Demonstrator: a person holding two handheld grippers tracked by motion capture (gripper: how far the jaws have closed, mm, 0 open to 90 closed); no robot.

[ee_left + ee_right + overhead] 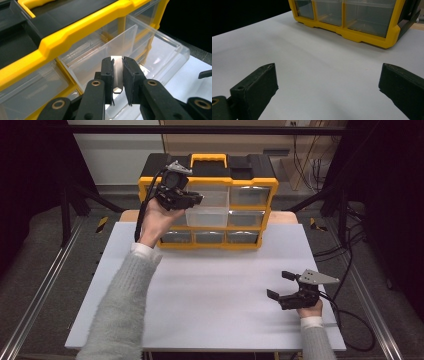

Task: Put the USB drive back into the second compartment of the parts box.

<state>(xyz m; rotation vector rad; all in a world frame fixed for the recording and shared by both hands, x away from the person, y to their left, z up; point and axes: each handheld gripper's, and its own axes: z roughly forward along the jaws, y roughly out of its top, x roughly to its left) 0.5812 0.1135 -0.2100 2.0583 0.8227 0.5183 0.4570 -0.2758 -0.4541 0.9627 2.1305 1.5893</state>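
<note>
1. Holding a small metal plate (117,72) clamped in our left gripper (117,75), we hover over the pulled-out clear drawer (207,215) of the yellow organizer (250,182) at the table's (210,290) far side.
2. The plate is not yet dropped in; release remains.
3. Our right gripper (282,285) rests near right, jaws apart, empty.
4. The plate's lower end is hidden by the jaws.
</note>
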